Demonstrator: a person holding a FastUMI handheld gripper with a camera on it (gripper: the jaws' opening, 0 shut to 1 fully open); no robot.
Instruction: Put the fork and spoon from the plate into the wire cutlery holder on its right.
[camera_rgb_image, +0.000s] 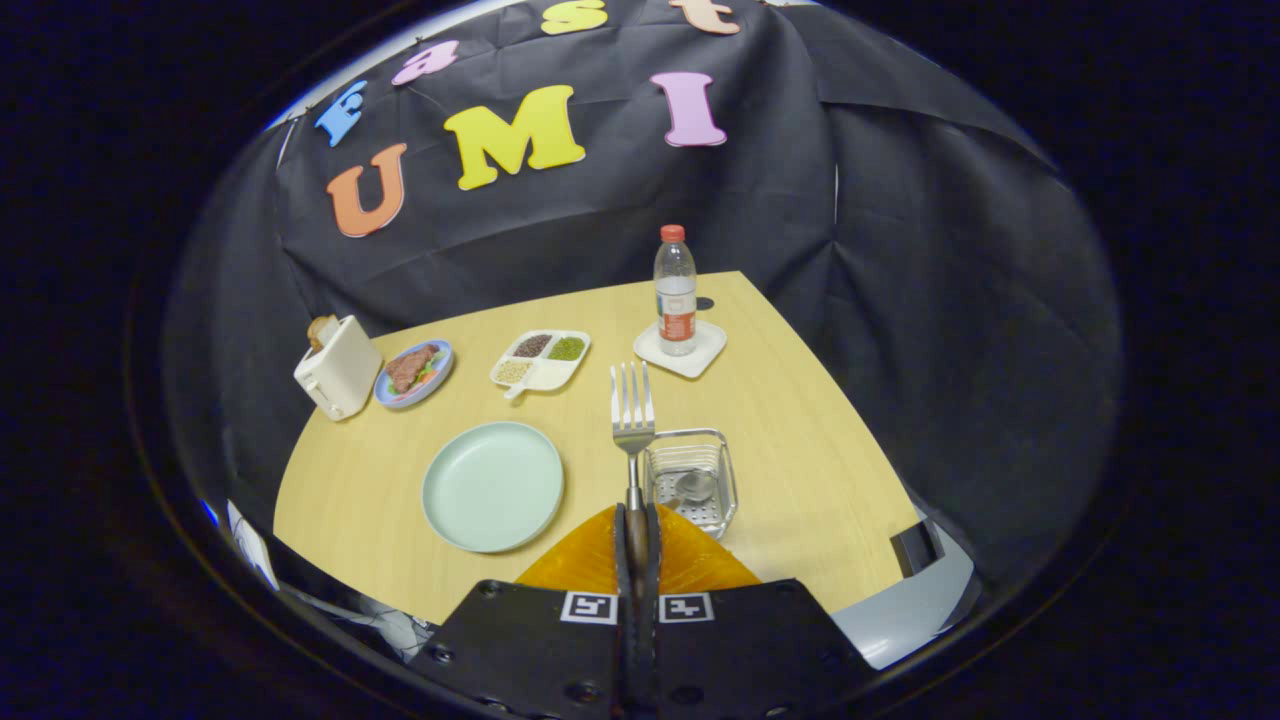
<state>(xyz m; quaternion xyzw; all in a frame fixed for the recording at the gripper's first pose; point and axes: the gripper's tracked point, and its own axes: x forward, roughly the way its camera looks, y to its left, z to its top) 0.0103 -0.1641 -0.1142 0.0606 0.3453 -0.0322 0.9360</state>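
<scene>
The fork (632, 415) is a stiff piece of metal with a dark wooden-looking handle, light by the look of it, and its smooth steel neck would likely slip under a loose pinch; the handle is the sound place to take it, and that is where it is held. The gripper (637, 545) has its 2 fingers drawn almost together, pressing on that handle from both sides, so the fork stands out ahead of them with its 4 tines pointing away. Taking the wire cutlery holder (692, 480) as the landmark, the fork hangs above the table (800, 430) just left of the holder's near-left corner, the spoon (694, 487) already lies inside it, and the pale green plate (492, 487) sits bare further left.
</scene>
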